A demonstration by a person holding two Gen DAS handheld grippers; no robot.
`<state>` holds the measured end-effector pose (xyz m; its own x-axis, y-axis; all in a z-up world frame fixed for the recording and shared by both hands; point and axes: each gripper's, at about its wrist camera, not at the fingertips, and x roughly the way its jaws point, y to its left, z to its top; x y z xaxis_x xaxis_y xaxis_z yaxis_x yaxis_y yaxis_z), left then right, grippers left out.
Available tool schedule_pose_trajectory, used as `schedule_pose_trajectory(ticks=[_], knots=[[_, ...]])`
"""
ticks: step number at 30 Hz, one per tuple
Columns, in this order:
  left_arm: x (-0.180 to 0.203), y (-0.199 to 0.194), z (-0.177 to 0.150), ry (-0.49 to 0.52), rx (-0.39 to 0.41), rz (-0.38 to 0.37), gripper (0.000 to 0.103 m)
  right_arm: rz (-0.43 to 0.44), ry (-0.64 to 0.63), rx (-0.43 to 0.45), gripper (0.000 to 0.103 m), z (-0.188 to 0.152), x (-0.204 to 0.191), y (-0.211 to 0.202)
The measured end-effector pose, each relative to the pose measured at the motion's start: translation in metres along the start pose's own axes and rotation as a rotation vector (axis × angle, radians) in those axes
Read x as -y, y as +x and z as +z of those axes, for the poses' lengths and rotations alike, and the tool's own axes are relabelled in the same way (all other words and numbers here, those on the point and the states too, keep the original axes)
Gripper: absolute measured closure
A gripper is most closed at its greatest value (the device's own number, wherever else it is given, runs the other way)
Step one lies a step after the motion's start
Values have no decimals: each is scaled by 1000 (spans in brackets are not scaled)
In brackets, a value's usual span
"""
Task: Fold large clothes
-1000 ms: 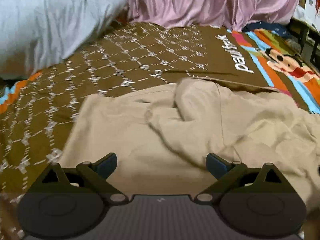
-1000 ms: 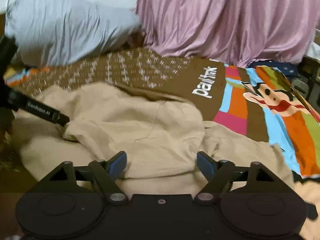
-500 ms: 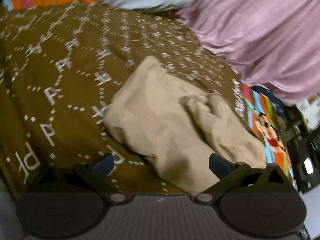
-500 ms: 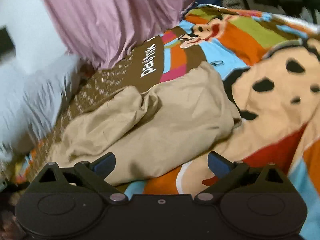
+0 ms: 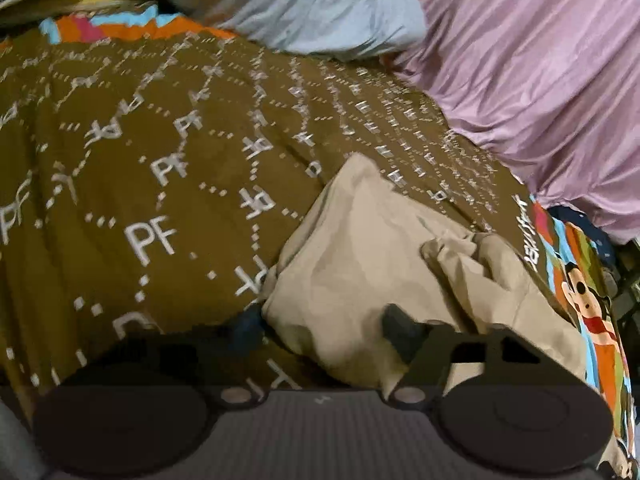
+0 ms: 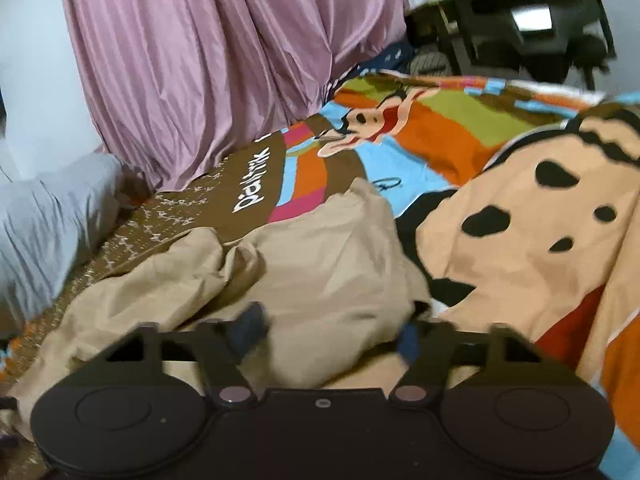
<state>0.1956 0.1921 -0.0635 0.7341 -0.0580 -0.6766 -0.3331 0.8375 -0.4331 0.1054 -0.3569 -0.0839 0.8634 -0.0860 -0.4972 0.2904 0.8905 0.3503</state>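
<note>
Matt beige cloth garment (image 5: 360,264), soft and creased, brown printed cotton-like bedspread (image 5: 140,168) at nine o'clock, faintly shiny pleated pink curtain (image 6: 208,60) at twelve o'clock, smooth pale grey cloth pillow (image 5: 304,4), matt black plastic left gripper (image 5: 320,324)

garment (image 5: 372,264) plain beige | bedspread (image 5: 160,152) brown, white lettering | curtain (image 6: 208,60) pink-mauve | pillow (image 5: 312,4) pale grey

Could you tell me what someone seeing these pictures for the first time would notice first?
Probably the crumpled beige garment bunched low in the middle of both views, on a loud bedspread of cartoon figures and bright stripes. Each tool, left tool and right tool, has just been closing with a fold of that cloth between its fingers. Behind hangs a pink curtain.
</note>
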Motion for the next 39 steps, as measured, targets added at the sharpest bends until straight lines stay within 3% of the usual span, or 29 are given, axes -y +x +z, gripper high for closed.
schedule_pose_trajectory(ticks=[1,2,3,4,5,12,15,18,20,21,23,24,27,30,34,36,39], knots=[[2,-1,1,24,9,13,45,0,8,7,61,0,2,-1],[6,-4,0,52,26,26,65,8,26,10,67,1,5,-2],[10,-8,0,87,58,58,70,20,46,12,71,3,7,-4],[12,-10,1,98,65,48,83,22,49,17,79,4,6,-6],[12,-13,3,84,70,16,89,20,38,25,82,6,4,-11],[24,-72,2,122,100,-26,93,70,-50,103,85,23,-15,-60],[18,-73,-8,129,56,-12,92,47,-29,105,85,25,-6,-79],[6,-57,-9,66,-13,13,85,0,-13,33,81,18,4,-77],[4,-53,-11,62,-23,14,69,-37,-6,33,73,13,7,-77],[4,-52,-12,73,-22,16,64,-62,-23,55,72,13,6,-79],[6,-48,-15,87,-28,19,42,-94,-81,91,71,12,0,-80],[7,-45,-17,83,-43,14,38,-114,-117,104,71,9,-5,-78],[9,-37,-21,74,-80,9,37,-188,-240,121,64,-1,-19,-69],[7,-32,-22,60,-96,8,30,-200,-243,126,62,-2,-17,-66],[2,-26,-21,23,-114,-18,16,-132,-62,23,40,0,8,-59],[3,-24,-20,31,-112,-11,11,-100,35,2,38,-1,20,-64],[4,-24,-21,44,-111,-3,7,-118,38,21,32,-1,16,-75]])
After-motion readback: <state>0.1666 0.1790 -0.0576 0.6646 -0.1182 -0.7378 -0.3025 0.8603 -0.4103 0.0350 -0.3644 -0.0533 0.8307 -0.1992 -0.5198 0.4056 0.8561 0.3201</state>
